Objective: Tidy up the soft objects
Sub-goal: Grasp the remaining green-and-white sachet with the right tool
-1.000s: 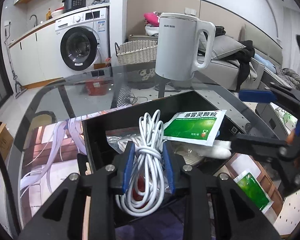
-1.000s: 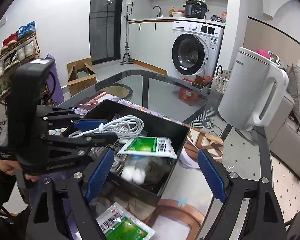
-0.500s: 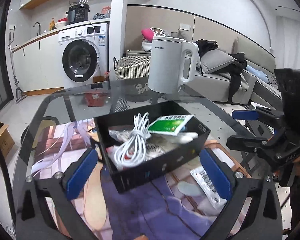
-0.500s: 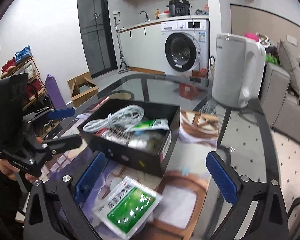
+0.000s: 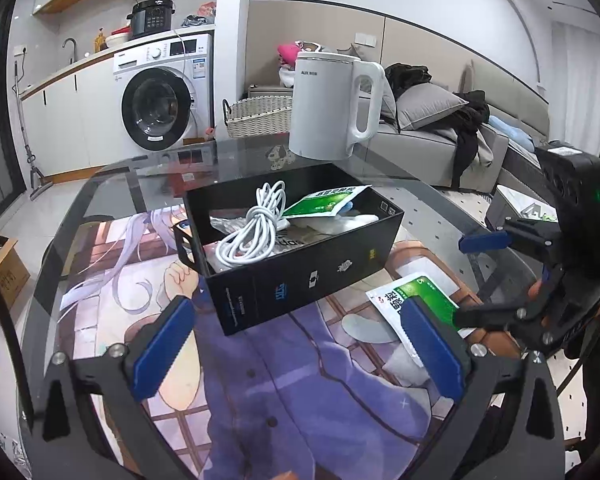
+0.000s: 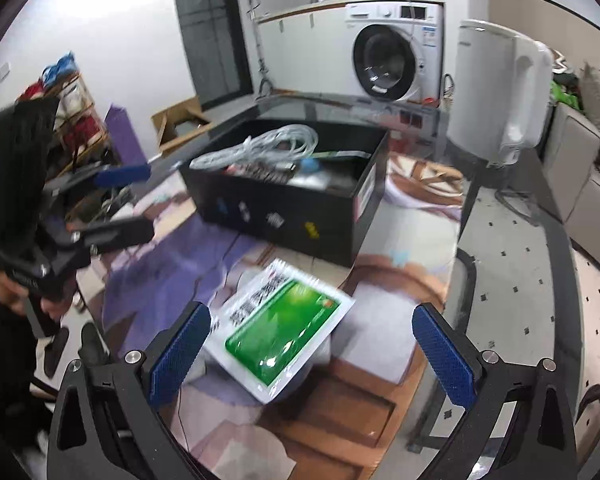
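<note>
— Now that both sets of jaws have just been opening, what's the state?

— Left hand-held gripper [image 5: 296,312]: blue pads spread wide, nothing between them. It hangs over the printed mat [image 5: 260,380], pointing at the long side wall of the black box [image 5: 312,276], clear of it.

— Right one?

— Right hand-held gripper [image 6: 310,314]: also spread wide, tilted down. A green sachet [image 6: 284,328] lies flat on the mat under the gap. Neither pad is on it. That view is blurred, so I can't tell how far above it the fingers sit.

— Where is that sachet on the bench?

— Between the box and the near edge of the glass bench [image 5: 112,184], just beside the box's long wall, not touching it. In the left wrist view the same sachet [image 5: 416,296] is partly hidden behind the left gripper's right finger.

— Box contents?

— Coiled white cable [image 5: 252,232] on the left side, lying on top. A second green sachet [image 5: 324,202] leans tilted beside it, toward the far wall. Clear plastic packets and something white under those; can't identify them.

— Anything else on the bench?

— White kettle [image 5: 328,108], upright near the far edge, behind the box, apart from it.
</note>
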The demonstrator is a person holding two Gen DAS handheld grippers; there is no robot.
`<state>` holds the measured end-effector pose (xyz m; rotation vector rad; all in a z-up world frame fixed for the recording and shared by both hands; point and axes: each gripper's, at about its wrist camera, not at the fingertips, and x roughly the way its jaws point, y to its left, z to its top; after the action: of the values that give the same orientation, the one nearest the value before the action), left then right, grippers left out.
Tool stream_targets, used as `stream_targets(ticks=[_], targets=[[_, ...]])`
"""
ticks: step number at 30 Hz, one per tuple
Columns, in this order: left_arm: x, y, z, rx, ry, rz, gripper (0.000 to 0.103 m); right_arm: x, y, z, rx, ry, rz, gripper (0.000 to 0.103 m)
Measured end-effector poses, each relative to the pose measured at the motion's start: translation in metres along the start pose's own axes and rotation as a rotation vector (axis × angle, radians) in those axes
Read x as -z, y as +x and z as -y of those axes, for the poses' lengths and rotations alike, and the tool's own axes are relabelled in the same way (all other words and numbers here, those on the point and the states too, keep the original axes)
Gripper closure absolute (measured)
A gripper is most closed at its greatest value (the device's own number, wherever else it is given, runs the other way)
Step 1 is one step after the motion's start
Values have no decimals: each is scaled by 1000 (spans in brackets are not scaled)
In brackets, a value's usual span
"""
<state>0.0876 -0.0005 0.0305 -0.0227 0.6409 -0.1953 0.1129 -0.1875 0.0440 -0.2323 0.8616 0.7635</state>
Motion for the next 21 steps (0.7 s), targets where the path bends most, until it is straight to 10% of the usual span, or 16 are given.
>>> stream_targets(ticks=[21], targets=[[11, 13, 4, 37, 33, -83, 0, 3, 34, -31, -36, -76, -79, 0]])
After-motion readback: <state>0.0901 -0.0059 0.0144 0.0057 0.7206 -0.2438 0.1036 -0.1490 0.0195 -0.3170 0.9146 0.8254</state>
